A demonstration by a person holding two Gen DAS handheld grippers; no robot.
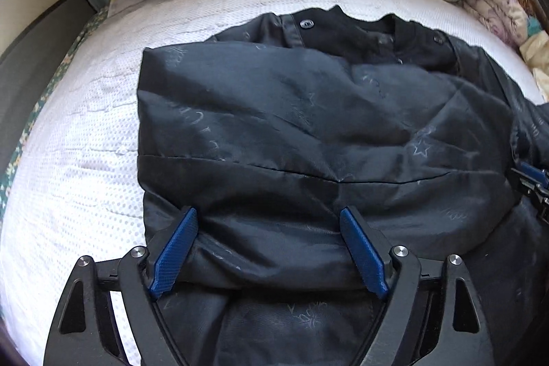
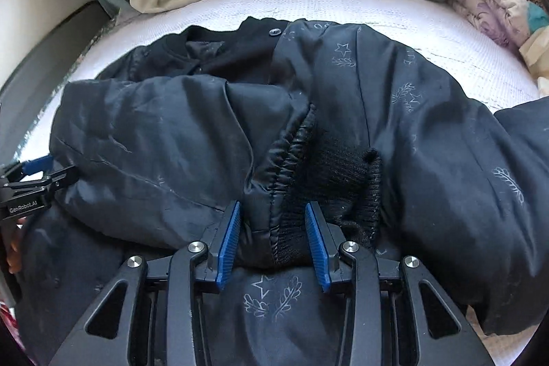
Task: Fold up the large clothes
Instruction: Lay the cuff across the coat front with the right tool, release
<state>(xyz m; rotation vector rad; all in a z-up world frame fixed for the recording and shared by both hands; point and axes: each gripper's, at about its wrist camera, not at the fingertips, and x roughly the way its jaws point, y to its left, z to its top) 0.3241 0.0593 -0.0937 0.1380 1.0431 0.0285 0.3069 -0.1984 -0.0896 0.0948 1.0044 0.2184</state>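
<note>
1. Black satin jacket with pale star prints [image 1: 308, 126] lies half-folded on white textured bedspread [image 1: 85, 143].
2. Left gripper [image 1: 267, 222] pitched down, spread wide over lower fold, gripping nothing.
3. Right gripper [image 2: 272, 215] pitched down, blue pads [image 2: 229, 242] flanking knit sleeve cuff [image 2: 329, 174]; can't tell if clamped.

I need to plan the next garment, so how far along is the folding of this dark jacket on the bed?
Roughly midway. Done: the jacket lies flat on the white bedspread with one sleeve folded across its front, knit cuff near the middle. In hand: the right gripper straddles that cuff end; the left gripper stands wide open over the hem. Left: the far side still spreads out, and no lengthwise fold yet.
</note>
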